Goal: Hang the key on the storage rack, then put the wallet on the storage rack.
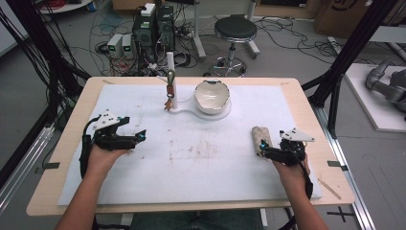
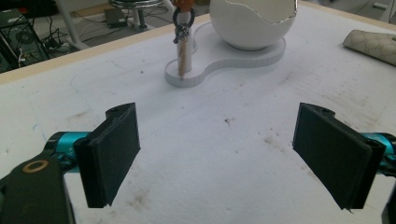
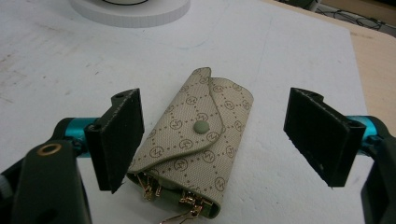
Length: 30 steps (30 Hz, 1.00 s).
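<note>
A beige patterned key pouch [image 3: 201,140] with a snap flap and gold clips at its near end lies on the white mat, seen in the high view as a small roll [image 1: 261,140]. My right gripper [image 3: 212,140] stands open around it, one jaw on each side, not touching; in the high view it [image 1: 269,152] sits at the pouch's near end. My left gripper [image 1: 139,138] rests open over bare mat at the left, with nothing between its jaws [image 2: 219,154]. A white post [image 1: 171,79] with a metal clasp and small charm [image 2: 183,28] stands on a white base beside a white egg-shaped bowl [image 1: 211,96].
The white mat [image 1: 191,158] covers most of the wooden table [image 1: 76,115] and carries brown smudges near the middle. Beyond the far edge are a black stool [image 1: 235,29], computer boxes and floor cables. Black frame legs stand at both sides.
</note>
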### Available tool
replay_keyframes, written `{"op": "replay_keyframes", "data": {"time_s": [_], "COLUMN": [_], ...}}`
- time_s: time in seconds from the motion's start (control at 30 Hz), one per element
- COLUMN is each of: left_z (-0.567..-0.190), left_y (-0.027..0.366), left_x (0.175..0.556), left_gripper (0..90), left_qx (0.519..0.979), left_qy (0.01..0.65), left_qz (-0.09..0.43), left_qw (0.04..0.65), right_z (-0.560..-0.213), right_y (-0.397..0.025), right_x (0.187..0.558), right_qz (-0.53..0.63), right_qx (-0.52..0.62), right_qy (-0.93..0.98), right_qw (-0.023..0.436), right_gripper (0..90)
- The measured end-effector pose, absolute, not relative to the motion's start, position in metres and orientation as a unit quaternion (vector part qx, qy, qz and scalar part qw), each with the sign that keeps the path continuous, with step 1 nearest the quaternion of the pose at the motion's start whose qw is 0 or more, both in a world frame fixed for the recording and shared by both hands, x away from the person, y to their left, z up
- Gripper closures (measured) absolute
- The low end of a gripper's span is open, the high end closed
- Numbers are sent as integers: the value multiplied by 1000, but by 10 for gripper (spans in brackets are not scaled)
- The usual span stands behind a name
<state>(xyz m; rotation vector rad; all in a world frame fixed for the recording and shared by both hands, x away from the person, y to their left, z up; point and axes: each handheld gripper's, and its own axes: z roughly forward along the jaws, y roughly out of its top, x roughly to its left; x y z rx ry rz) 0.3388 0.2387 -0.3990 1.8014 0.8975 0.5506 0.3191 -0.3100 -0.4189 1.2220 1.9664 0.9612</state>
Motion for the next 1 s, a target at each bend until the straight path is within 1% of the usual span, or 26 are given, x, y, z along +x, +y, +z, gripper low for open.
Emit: {"op": "replay_keyframes", "data": {"time_s": [0.13,0.4,1.0], "left_z": [-406,-415,-420], "left_y": [243,233,237], "left_x": [337,338,337], "left_gripper": [148,148,148], "left_qx": [744,756,757], "left_qy": [375,359,366], "left_qz": [225,222,218], "left_qw": [505,499,495], "right_z": [-419,-418,-420], "right_y": [-312,-310,-294], "right_x": [319,317,320], "right_qz": [365,366,355], "right_qx": [465,470,477], "right_qy": [744,741,743], "right_qw": [313,312,306], "right_gripper": [204,204,204]}}
